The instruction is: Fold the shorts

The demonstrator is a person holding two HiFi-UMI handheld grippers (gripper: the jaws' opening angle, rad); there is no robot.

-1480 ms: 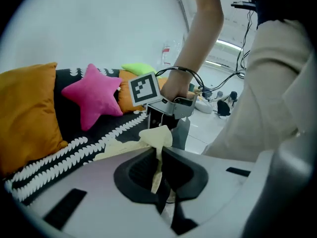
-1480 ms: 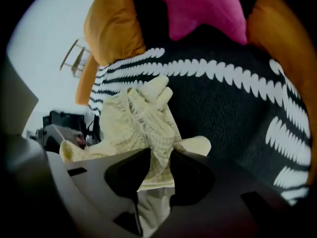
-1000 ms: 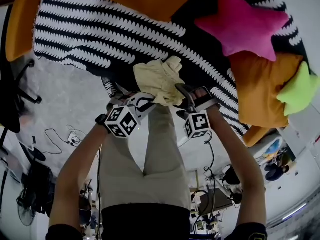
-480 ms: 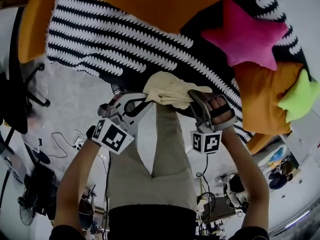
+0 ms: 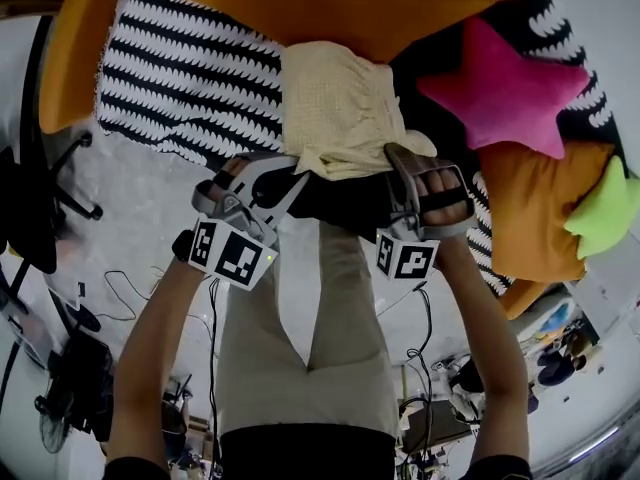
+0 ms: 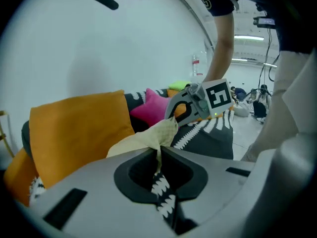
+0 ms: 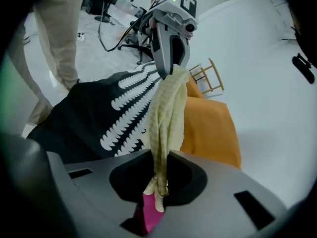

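Presently, the fingers of the left gripper (image 6: 159, 152) are clamped on one end of the pale yellow shorts (image 5: 335, 108), and the fingers of the right gripper (image 7: 158, 182), having just closed, pinch the opposite end. The shorts run bunched between the two grippers above a black-and-white patterned cover (image 5: 180, 78). Beyond lie an orange cushion (image 5: 330, 3) and, to the right, a pink star pillow (image 5: 510, 83).

bright, even indoor light — strong fisheye bending at edges, dark vignetted corners — soft close-up blur.
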